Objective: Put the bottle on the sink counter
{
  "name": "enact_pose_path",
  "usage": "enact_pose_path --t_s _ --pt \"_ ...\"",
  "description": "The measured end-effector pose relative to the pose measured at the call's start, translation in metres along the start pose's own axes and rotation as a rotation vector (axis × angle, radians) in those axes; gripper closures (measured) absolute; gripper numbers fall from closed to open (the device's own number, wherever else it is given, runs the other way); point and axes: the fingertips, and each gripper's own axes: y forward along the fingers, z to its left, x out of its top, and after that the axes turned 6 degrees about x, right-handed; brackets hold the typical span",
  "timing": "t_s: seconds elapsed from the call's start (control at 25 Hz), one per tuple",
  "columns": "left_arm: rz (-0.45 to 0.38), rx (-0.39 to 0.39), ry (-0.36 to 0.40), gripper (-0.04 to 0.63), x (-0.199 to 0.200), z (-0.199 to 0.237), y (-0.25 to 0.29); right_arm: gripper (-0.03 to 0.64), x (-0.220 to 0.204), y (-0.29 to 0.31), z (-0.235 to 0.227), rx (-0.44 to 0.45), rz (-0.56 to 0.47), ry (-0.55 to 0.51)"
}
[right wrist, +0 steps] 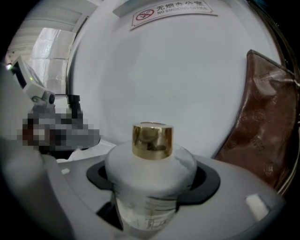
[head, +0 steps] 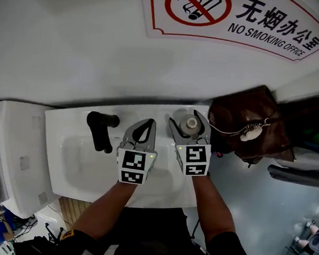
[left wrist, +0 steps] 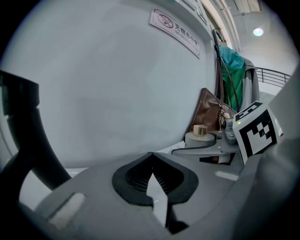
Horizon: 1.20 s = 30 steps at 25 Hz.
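My right gripper (head: 189, 127) had its jaws clamped on the bottle (right wrist: 149, 164), upright at the back right of the sink counter (head: 150, 109), beside the brown bag (head: 248, 126). Left gripper (head: 142, 129) was closed, empty. Placement step, I judged. Next: seat base flat, then release.

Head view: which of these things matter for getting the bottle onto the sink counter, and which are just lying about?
In the job: bottle with gold cap; right gripper, shut on it; white sink counter.

Lying about: black faucet; brown bag; no-smoking sign; left gripper, shut and empty.
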Motion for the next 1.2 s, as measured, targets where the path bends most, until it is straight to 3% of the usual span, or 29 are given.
enact_pose_path --t_s 1.2 --pt "0.013 -0.009 -0.021 0.595 -0.005 -0.009 0.004 0.270 -0.009 0.012 -0.001 0.002 0.018 -0.065"
